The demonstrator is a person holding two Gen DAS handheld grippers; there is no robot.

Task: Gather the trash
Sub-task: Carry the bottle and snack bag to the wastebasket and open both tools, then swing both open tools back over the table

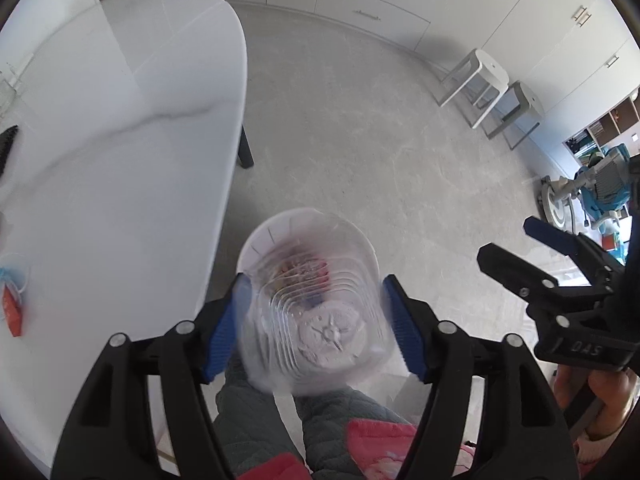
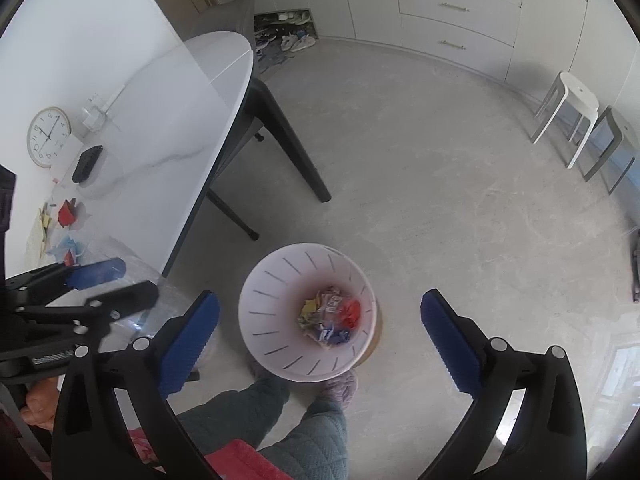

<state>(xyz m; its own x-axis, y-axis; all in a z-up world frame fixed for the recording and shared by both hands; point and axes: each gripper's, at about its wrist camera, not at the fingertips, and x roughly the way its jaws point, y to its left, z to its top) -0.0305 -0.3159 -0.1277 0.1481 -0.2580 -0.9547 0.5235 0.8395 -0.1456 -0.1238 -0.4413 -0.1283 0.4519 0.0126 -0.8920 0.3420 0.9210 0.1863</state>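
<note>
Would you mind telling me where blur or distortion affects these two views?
Left wrist view: the clear plastic bottle in the left tongs is motion-smeared; the table edge bows from fisheye. Right wrist view: the white bin looks sharp between the open right tongs.

Pale grey floor (image 2: pixel 440 184), white cabinets (image 2: pixel 456 8), marble-topped table (image 2: pixel 188 112), two stools (image 2: pixel 576 120).
</note>
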